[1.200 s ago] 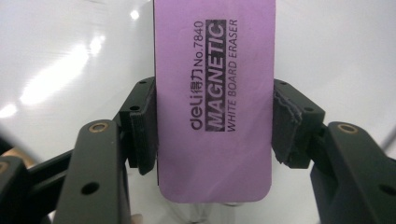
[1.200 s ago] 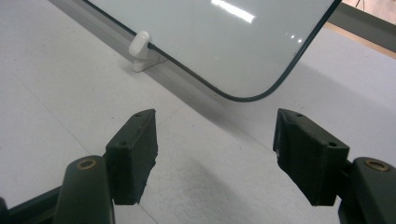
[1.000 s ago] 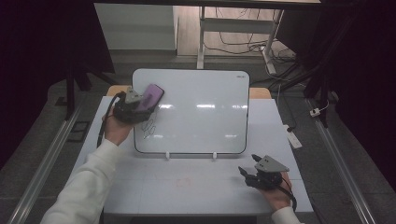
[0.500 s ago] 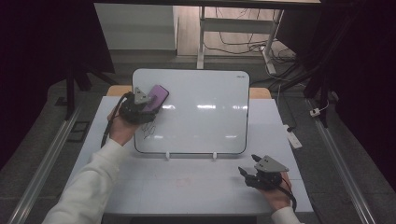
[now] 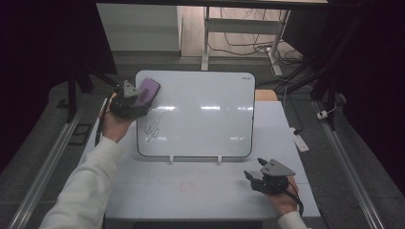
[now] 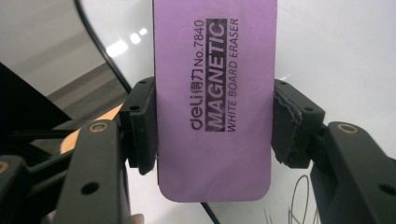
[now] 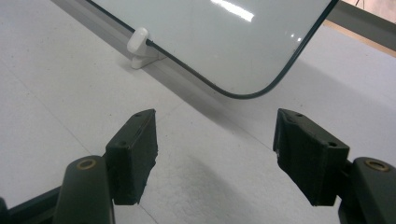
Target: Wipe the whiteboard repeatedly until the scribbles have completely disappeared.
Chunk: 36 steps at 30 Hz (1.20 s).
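Note:
A purple magnetic whiteboard eraser is clamped across its width between the pads of my left gripper. In the high view that left gripper holds the eraser at the whiteboard's far left corner. A dark scribble marks the board's left side, below the eraser. My right gripper rests on the table near the front right, its jaws wide apart. In the right gripper view, that gripper has nothing between its jaws and faces the board's near corner.
The whiteboard stands on two small white feet on the pale table; one foot is close ahead of the right gripper. A white strip-shaped object lies at the table's right edge. A faint red square marks the table.
My left gripper has carried the eraser a little to the left and toward the board's far corner. The right gripper has stayed where it was.

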Motion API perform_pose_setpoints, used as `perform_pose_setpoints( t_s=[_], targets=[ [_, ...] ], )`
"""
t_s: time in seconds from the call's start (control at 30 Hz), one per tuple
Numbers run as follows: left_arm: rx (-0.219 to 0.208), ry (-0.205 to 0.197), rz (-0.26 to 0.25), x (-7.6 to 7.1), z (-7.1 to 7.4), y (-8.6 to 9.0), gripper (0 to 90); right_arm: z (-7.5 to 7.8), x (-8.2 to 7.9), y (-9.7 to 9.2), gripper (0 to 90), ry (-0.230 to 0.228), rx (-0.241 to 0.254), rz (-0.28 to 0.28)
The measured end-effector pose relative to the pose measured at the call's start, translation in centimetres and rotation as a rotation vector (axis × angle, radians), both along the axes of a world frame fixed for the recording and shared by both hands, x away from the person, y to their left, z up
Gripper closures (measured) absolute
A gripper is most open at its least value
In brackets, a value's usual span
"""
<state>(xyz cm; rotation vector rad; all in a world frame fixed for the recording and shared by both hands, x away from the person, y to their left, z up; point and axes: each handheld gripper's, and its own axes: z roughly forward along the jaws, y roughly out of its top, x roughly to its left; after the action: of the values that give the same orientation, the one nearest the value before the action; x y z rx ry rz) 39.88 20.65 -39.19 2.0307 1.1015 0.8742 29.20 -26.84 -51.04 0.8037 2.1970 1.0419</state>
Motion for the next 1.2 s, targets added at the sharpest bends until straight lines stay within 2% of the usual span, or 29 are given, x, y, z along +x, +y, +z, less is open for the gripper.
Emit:
perform_pose_setpoints(
  t_s=[0.1, 0.23, 0.37, 0.47, 0.53, 0.7, 0.9, 1.0, 1.07, 1.2],
  targets=[
    [0.016, 0.008, -0.021, -0.4, -0.6, -0.4, 40.9, 0.1, 0.0, 0.0, 30.0, -0.002, 0.004, 0.000],
    [0.013, 0.020, -0.053, -1.3, -1.8, -0.8, 40.9, 0.0, 0.0, 0.0, 30.0, -0.001, 0.001, 0.000],
    [0.032, 0.031, -0.095, -2.9, -3.8, -1.7, 40.9, 0.1, 0.0, 0.0, 30.0, -0.002, -0.001, 0.000],
    [0.014, 0.040, -0.122, -4.1, -5.6, -2.3, 40.9, 0.1, 0.0, 0.0, 30.0, -0.002, 0.000, 0.000],
    [0.042, 0.042, -0.142, -5.0, -6.8, -2.8, 40.8, 0.0, 0.0, 0.1, 30.0, -0.003, -0.003, 0.001],
    [0.058, 0.050, -0.172, -6.6, -8.6, -3.4, 40.8, 0.1, 0.0, 0.1, 29.9, -0.002, -0.002, -0.001],
    [0.035, 0.066, -0.181, -6.7, -8.7, -3.0, 40.8, 0.1, -0.1, 0.1, 29.9, -0.004, -0.002, -0.002],
    [0.040, 0.052, -0.161, -6.6, -8.6, -2.5, 40.8, 0.1, -0.1, 0.0, 29.9, -0.005, 0.002, -0.005],
    [0.022, 0.048, -0.146, -6.3, -8.2, -2.1, 40.8, 0.1, 0.0, -0.1, 29.9, -0.003, 0.003, -0.005],
    [0.021, 0.033, -0.126, -5.3, -6.9, -1.9, 40.8, 0.1, 0.0, 0.0, 29.9, -0.004, 0.002, -0.002]
  ],
)
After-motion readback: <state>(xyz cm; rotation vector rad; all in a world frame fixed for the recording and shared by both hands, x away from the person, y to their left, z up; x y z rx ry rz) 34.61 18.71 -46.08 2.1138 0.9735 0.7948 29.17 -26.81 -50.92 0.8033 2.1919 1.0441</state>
